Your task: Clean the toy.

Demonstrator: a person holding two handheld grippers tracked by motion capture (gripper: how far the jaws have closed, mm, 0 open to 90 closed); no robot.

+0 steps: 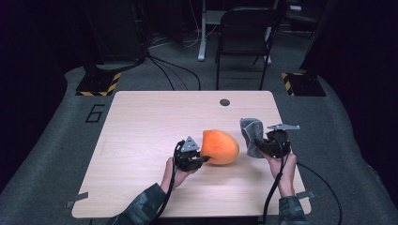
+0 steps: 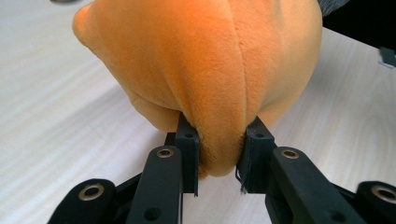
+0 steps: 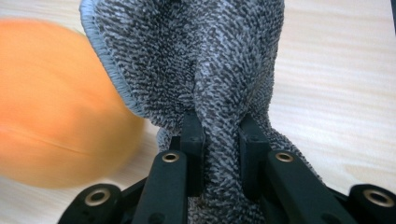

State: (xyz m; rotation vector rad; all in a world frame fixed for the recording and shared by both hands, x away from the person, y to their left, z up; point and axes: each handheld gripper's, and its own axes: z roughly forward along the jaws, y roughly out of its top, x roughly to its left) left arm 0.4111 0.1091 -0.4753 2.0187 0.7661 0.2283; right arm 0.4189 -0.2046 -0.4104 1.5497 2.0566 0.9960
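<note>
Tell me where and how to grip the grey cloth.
Grip the grey cloth on a bunched fold near its lower edge, coming from the person's side, as the right gripper does: the soft fabric gathers into a ridge that fits between the jaws.

Plain orange plush [image 1: 220,146], grey cloth [image 1: 252,134] flecked dark and light with a paler hem, black jaws, pale wood-grain table [image 1: 150,126], sleeve [image 1: 141,211] seemingly camouflage green

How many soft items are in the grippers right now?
2: the orange plush toy pinched by the left gripper, and the grey cloth pinched by the right gripper.
</note>
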